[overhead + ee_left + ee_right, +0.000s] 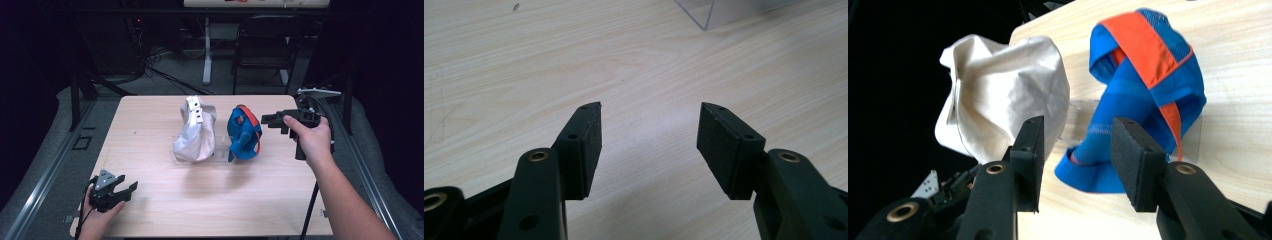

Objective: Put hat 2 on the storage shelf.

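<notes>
A cream cloth cap [196,131] and a blue cap with an orange band [244,132] stand side by side on a clear plastic stand [220,150] at the table's middle. A hand holds my right gripper [270,121] just right of the blue cap, pointing left at it. In the right gripper view the blue cap [1143,90] and cream cap [1008,90] lie beyond my right gripper [1077,135], whose jaws are open with nothing between them. My left gripper [129,182] rests at the table's near left corner, and in its own view my left gripper [649,145] stands open over bare wood.
The light wooden table [165,200] has room in front of the caps. A corner of the clear stand [711,12] shows ahead of the left gripper. Beyond the far edge stand a dark chair [265,45] and a white post [207,50].
</notes>
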A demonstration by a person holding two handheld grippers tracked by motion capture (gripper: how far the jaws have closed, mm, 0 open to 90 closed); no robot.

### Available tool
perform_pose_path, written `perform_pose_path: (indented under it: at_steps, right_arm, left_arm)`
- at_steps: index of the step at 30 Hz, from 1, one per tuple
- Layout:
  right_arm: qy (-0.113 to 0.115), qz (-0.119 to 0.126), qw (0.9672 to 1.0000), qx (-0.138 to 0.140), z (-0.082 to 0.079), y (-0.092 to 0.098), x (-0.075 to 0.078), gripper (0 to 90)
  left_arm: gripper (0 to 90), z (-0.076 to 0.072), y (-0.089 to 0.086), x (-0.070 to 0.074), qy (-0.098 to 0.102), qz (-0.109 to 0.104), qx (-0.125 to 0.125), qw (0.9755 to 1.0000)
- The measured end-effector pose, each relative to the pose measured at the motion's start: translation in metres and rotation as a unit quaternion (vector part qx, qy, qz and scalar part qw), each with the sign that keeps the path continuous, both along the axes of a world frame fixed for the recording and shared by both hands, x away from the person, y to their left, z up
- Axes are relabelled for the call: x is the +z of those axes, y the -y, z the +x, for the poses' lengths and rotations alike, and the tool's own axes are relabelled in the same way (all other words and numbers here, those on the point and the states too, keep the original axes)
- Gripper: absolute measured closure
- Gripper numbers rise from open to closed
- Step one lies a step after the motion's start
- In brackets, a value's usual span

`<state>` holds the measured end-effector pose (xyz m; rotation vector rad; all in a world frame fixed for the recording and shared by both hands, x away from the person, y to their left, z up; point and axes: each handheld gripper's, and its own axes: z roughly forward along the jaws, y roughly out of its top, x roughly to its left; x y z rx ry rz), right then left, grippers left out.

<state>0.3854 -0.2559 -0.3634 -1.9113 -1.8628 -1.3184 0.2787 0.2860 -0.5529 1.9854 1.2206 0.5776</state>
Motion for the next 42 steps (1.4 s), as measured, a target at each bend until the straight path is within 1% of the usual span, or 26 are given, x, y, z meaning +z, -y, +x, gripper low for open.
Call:
perform_pose_path:
  at_steps: [3,5,7,8,10,13,14,16,21,25,26,27,29,30,31,33,34,35,36,37,38,39,40,41,42]
  right_arm:
    - [0.005,-0.005,1.0,0.005,-0.008,0.0,-0.006,56.8]
    - [0.008,-0.004,0.9999,0.006,-0.013,0.0,-0.01,56.3]
    - [0.017,-0.01,0.9998,0.008,-0.02,0.001,-0.017,55.8]
    - [0.02,-0.006,0.9998,0.003,-0.023,0.0,-0.019,55.3]
    - [0.029,-0.011,0.9995,0.0,-0.03,0.001,-0.025,54.9]
    - [0.035,-0.017,0.9992,0.002,-0.041,0.001,-0.037,53.8]
    - [0.038,-0.019,0.9991,0.004,-0.045,0.002,-0.042,53.4]
    - [0.047,-0.022,0.9986,-0.005,-0.053,0.003,-0.05,52.7]
    - [0.06,-0.039,0.9974,0.003,-0.071,0.003,-0.071,52.3]
    - [0.07,-0.037,0.9969,0.002,-0.084,0.005,-0.083,54.2]
    - [0.074,-0.039,0.9965,0.0,-0.087,0.006,-0.087,54.8]
    - [0.076,-0.043,0.9962,-0.001,-0.089,0.006,-0.089,55.1]
    - [0.076,-0.058,0.9955,0.0,-0.095,0.007,-0.095,55.9]
    - [0.075,-0.055,0.9957,0.002,-0.097,0.006,-0.1,56.0]
    - [0.071,-0.055,0.9959,0.006,-0.098,0.006,-0.104,55.8]
    - [0.068,-0.058,0.996,0.005,-0.1,0.005,-0.112,54.8]
    - [0.074,-0.059,0.9955,-0.001,-0.101,0.005,-0.117,54.1]
    - [0.082,-0.054,0.9951,-0.004,-0.103,0.004,-0.122,53.2]
    - [0.09,-0.054,0.9945,-0.003,-0.104,0.004,-0.125,53.1]
    - [0.092,-0.051,0.9944,-0.003,-0.105,0.003,-0.128,53.2]
    - [0.096,-0.044,0.9945,0.0,-0.107,0.001,-0.133,53.2]
    - [0.095,-0.043,0.9946,-0.001,-0.107,0.0,-0.136,53.2]
    - [0.099,-0.038,0.9944,-0.005,-0.109,-0.001,-0.141,53.2]
    - [0.105,-0.034,0.9938,-0.016,-0.11,-0.002,-0.144,53.2]
    - [0.104,-0.03,0.9939,-0.021,-0.111,-0.002,-0.147,53.3]
  left_arm:
    - [44.1,0.0,0.001,-0.001,-0.003,0.0,0.0,1.0]
    - [44.2,0.0,0.002,-0.001,-0.006,0.003,0.0,1.0]
    - [44.1,0.0,0.002,-0.001,-0.008,0.002,0.0,1.0]
    - [44.1,0.001,0.002,-0.001,-0.008,0.002,0.0,1.0]
    - [44.2,0.001,0.002,-0.001,-0.009,0.004,-0.001,1.0]
    - [44.1,0.001,0.002,-0.003,-0.004,-0.001,0.003,1.0]
    - [44.2,0.001,0.001,-0.003,-0.005,0.0,0.004,1.0]
    - [44.1,0.002,0.001,-0.003,-0.006,-0.002,0.006,1.0]
    - [44.2,0.002,0.0,-0.004,-0.01,0.001,0.007,0.9999]
    - [44.1,0.003,-0.001,-0.006,-0.012,0.0,0.01,0.9999]
    - [44.2,0.003,-0.001,-0.005,-0.016,0.001,0.011,0.9998]
    - [44.1,0.004,-0.001,-0.007,-0.011,-0.004,0.015,0.9998]
    - [44.2,0.004,-0.004,-0.008,-0.013,-0.002,0.017,0.9998]
    - [44.2,0.005,-0.005,-0.008,-0.017,-0.002,0.019,0.9997]
    - [44.1,0.005,-0.006,-0.009,-0.015,-0.004,0.021,0.9997]
    - [44.2,0.006,-0.009,-0.01,-0.019,-0.008,0.027,0.9994]
    - [44.1,0.007,-0.01,-0.011,-0.021,-0.01,0.03,0.9993]
    - [44.1,0.007,-0.011,-0.011,-0.024,-0.011,0.031,0.9992]
    - [44.1,0.006,-0.012,-0.01,-0.028,-0.008,0.031,0.9991]
    - [44.2,0.007,-0.012,-0.012,-0.02,-0.014,0.035,0.9991]
    - [44.1,0.007,-0.012,-0.011,-0.021,-0.014,0.035,0.9991]
    - [44.2,0.007,-0.012,-0.011,-0.022,-0.013,0.035,0.9991]
    - [44.1,0.007,-0.013,-0.012,-0.022,-0.013,0.035,0.999]
    - [44.2,0.007,-0.013,-0.012,-0.023,-0.013,0.036,0.999]
    - [44.2,0.007,-0.013,-0.012,-0.024,-0.013,0.036,0.999]
